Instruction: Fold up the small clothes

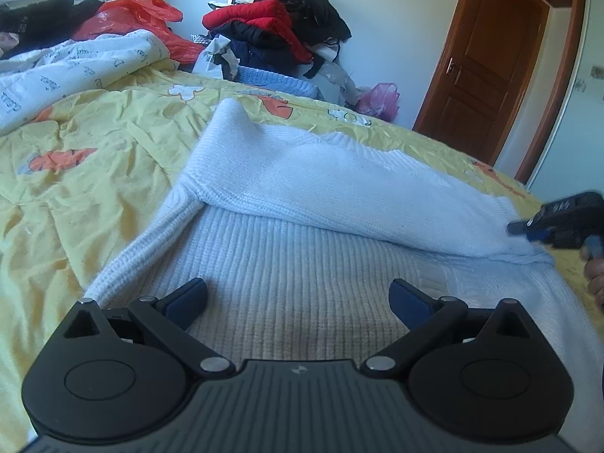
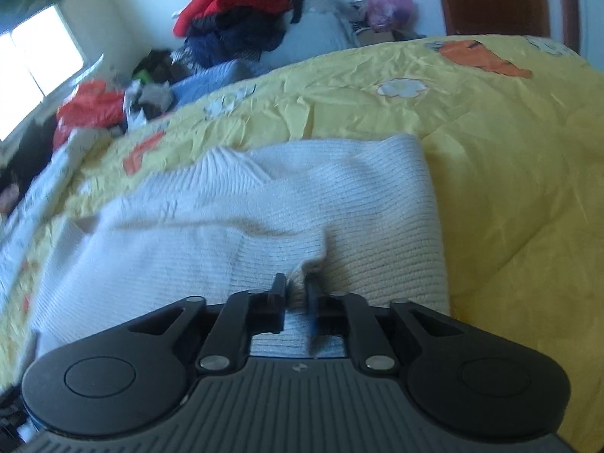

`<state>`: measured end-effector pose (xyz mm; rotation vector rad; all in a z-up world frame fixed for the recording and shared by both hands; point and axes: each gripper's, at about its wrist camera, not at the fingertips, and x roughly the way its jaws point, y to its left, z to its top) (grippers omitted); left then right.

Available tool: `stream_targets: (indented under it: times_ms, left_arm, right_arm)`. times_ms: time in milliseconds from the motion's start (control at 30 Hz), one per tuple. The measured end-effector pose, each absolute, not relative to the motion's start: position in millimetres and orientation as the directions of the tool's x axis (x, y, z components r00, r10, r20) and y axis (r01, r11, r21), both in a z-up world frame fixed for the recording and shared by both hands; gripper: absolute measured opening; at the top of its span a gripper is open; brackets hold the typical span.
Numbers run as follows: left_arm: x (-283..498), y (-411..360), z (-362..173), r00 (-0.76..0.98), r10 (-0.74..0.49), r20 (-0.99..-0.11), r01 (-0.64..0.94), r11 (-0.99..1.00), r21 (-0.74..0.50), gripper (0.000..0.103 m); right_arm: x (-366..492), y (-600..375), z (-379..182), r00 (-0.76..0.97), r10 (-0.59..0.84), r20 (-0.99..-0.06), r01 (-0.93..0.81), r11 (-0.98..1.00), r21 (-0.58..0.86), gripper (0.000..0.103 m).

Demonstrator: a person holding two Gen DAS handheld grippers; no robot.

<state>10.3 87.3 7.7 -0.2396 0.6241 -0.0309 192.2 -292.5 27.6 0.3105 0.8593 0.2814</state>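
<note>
A white knitted sweater [image 1: 309, 204] lies on the yellow bedspread [image 1: 94, 143], with one part folded over its ribbed body. My left gripper [image 1: 298, 302] hangs open just above the ribbed part, with nothing between its fingers. My right gripper [image 2: 296, 290] is shut on a pinched edge of the sweater [image 2: 241, 207] and holds it slightly raised. The right gripper also shows in the left wrist view [image 1: 558, 222] at the sweater's right edge, blurred.
A white printed quilt [image 1: 71, 64] lies at the left of the bed. A pile of red and dark clothes [image 1: 279, 26] and an orange plastic bag [image 1: 139, 19] sit behind the bed. A pink bag [image 1: 379, 100] and a brown door [image 1: 487, 68] are at the right.
</note>
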Motion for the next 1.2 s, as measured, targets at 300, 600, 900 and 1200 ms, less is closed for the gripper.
stream_targets:
  times_ms: [300,600,900,1200]
  left_arm:
    - [72,40,43,0.861,-0.071,-0.504,0.094,0.995,0.02,0.103]
    - [127,46,2,0.769,-0.101,-0.631,0.113,0.993,-0.021,0.103]
    - [90,31,23,0.794,-0.056,-0.605,0.086,0.996,0.021,0.103]
    - [80,33,6,0.737,-0.067,-0.672,0.086,0.996,-0.004,0.103]
  right_arm:
    - [178,-258,57,0.693,0.335,-0.639,-0.233,0.942,0.241,0.025]
    - [187,-247,18,0.675,0.334,-0.658,-0.273,0.942,0.197,0.022]
    - [145,-232,34,0.74,0.286,-0.609,-0.254,0.957,0.141,0.038]
    - [103,-251,8,0.718,0.303,-0.626,-0.243,0.953,0.183,0.04]
